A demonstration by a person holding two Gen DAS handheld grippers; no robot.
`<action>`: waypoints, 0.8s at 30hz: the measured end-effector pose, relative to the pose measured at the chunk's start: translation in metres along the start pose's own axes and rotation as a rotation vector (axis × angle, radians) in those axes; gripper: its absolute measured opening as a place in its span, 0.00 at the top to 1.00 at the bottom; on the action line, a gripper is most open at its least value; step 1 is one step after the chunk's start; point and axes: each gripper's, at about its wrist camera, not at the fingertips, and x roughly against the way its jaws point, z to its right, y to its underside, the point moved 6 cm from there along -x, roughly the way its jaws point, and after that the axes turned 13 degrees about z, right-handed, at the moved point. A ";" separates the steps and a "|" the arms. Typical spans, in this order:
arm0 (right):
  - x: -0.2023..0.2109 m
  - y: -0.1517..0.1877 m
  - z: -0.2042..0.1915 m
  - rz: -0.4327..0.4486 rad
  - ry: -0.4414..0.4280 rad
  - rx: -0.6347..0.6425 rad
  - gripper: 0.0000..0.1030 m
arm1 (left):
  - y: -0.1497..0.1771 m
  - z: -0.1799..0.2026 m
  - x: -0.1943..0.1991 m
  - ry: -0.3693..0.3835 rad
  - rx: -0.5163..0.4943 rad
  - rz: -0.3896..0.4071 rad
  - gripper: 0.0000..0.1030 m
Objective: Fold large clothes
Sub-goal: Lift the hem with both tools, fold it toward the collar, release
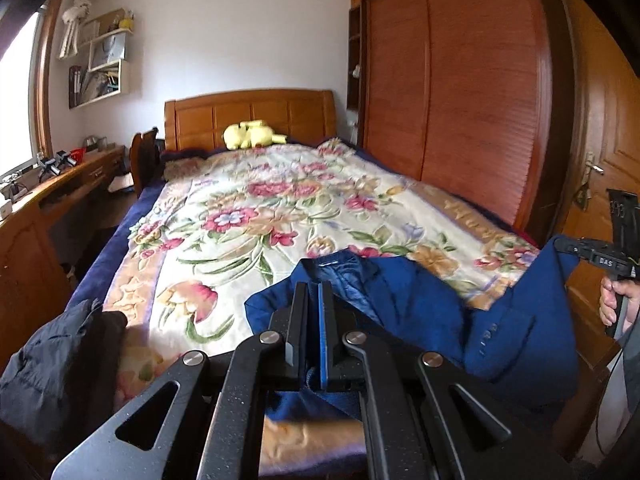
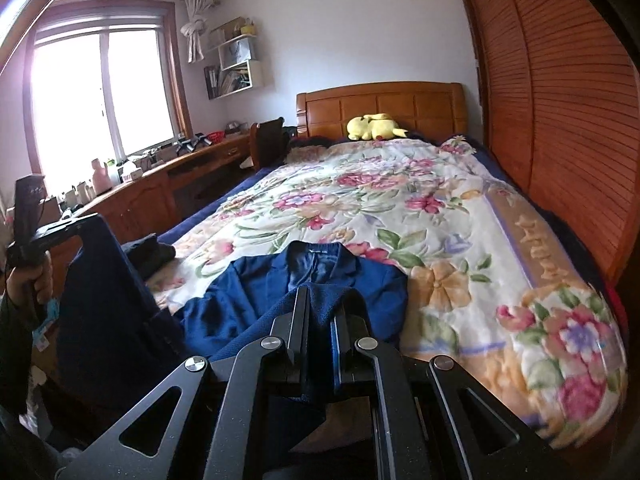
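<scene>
Left gripper (image 1: 313,320) and right gripper (image 2: 320,322) are each pinching the blue jacket (image 2: 280,292) lying at the floral bed's (image 2: 440,216) foot. Only the right view is showing the window (image 2: 100,92); wall shelves (image 2: 236,60) are holding papers.

Home bedroom: my view takes in a bed (image 2: 460,216) with wooden headboard (image 2: 380,106), floral blanket (image 1: 256,216), yellow plush toy (image 2: 374,126), slatted wardrobe (image 1: 452,80), window (image 2: 100,96).
</scene>
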 end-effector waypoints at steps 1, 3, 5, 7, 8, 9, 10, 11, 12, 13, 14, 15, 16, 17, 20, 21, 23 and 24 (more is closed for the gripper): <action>-0.012 -0.003 0.004 -0.003 -0.004 -0.004 0.92 | -0.002 -0.004 -0.017 -0.004 0.009 -0.013 0.95; -0.039 -0.011 0.013 -0.016 0.001 -0.004 0.92 | -0.010 -0.010 -0.048 -0.016 0.002 -0.023 0.95; -0.065 -0.022 0.022 -0.020 0.013 0.016 0.92 | -0.018 -0.014 -0.068 -0.031 -0.017 -0.020 0.95; -0.096 -0.034 0.026 -0.019 0.029 0.044 0.92 | -0.029 -0.023 -0.094 -0.046 -0.020 -0.011 0.95; -0.113 -0.041 0.032 -0.021 0.041 0.056 0.92 | -0.032 -0.027 -0.105 -0.049 -0.013 -0.008 0.95; -0.130 -0.046 0.038 -0.021 0.050 0.064 0.92 | -0.034 -0.030 -0.113 -0.053 -0.008 -0.006 0.95; -0.145 -0.051 0.041 -0.019 0.057 0.072 0.92 | -0.037 -0.036 -0.126 -0.059 -0.003 -0.004 0.95; -0.156 -0.053 0.041 -0.019 0.064 0.083 0.92 | -0.039 -0.040 -0.137 -0.065 -0.001 -0.005 0.95; -0.170 -0.057 0.044 -0.020 0.080 0.099 0.92 | -0.040 -0.044 -0.148 -0.070 -0.002 -0.007 0.95; -0.181 -0.057 0.045 -0.024 0.094 0.112 0.92 | -0.040 -0.049 -0.163 -0.078 -0.004 -0.008 0.95; -0.195 -0.058 0.048 -0.029 0.113 0.126 0.92 | -0.040 -0.053 -0.173 -0.081 -0.002 -0.010 0.95; -0.207 -0.057 0.049 -0.033 0.133 0.135 0.92 | -0.038 -0.057 -0.184 -0.082 0.002 -0.015 0.95; -0.219 -0.056 0.052 -0.040 0.150 0.140 0.92 | -0.037 -0.059 -0.192 -0.082 0.007 -0.019 0.95; -0.231 -0.054 0.055 -0.049 0.162 0.143 0.92 | -0.034 -0.061 -0.200 -0.083 0.010 -0.022 0.95; -0.252 -0.038 0.051 -0.107 0.200 0.161 0.92 | -0.021 -0.065 -0.221 -0.089 0.015 -0.050 0.95; -0.255 -0.031 0.047 -0.132 0.212 0.171 0.88 | -0.016 -0.066 -0.228 -0.087 0.019 -0.061 0.95; -0.266 -0.017 0.042 -0.187 0.208 0.166 0.82 | -0.002 -0.066 -0.236 -0.088 0.028 -0.098 0.95; -0.270 -0.009 0.038 -0.216 0.203 0.160 0.74 | 0.003 -0.065 -0.237 -0.080 0.028 -0.111 0.95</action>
